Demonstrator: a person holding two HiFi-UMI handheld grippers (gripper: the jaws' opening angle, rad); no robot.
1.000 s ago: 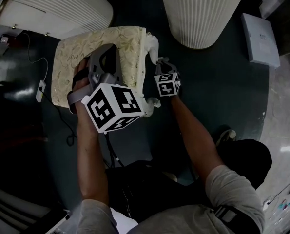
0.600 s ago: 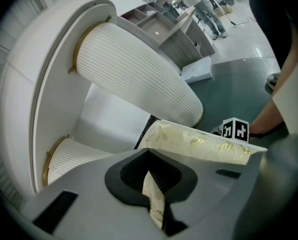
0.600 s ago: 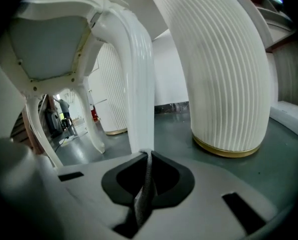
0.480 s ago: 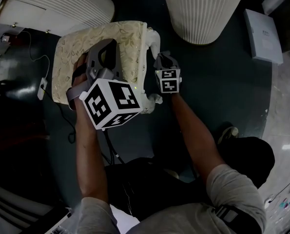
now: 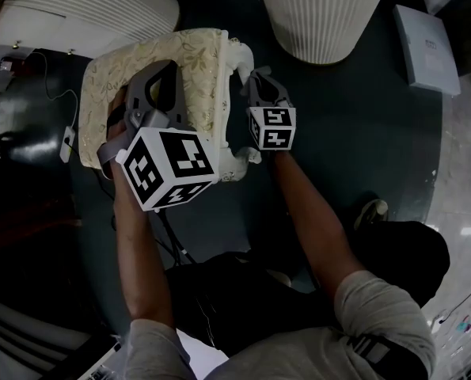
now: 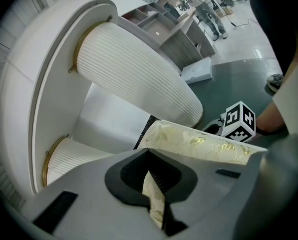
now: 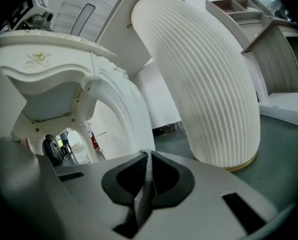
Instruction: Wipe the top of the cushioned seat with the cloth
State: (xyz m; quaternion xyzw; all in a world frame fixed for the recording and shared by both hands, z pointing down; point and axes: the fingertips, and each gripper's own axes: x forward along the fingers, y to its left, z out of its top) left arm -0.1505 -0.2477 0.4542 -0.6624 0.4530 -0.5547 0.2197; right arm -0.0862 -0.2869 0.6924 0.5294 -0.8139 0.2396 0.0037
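The cushioned seat (image 5: 191, 62) is a small stool with a cream floral top and a white carved frame (image 7: 53, 79). My left gripper (image 5: 162, 85) lies over the cushion top (image 6: 204, 143), jaws closed, with a thin strip of the floral fabric (image 6: 154, 199) between them. My right gripper (image 5: 255, 81) hangs beside the stool's right side, below the seat's top, and looks under the frame. It is shut on a thin grey-white cloth (image 7: 144, 189), seen only as a strip between the jaws (image 7: 147, 156).
A wide ribbed white column (image 5: 322, 14) stands just beyond the stool on the dark floor. Another ribbed white shape (image 5: 85, 10) is at the far left. A white box (image 5: 425, 50) lies at the right. A cable and plug (image 5: 67, 145) run left of the stool.
My left gripper has slid a little to the left over the cushion. My right gripper has moved up along the stool's right side toward its far corner.
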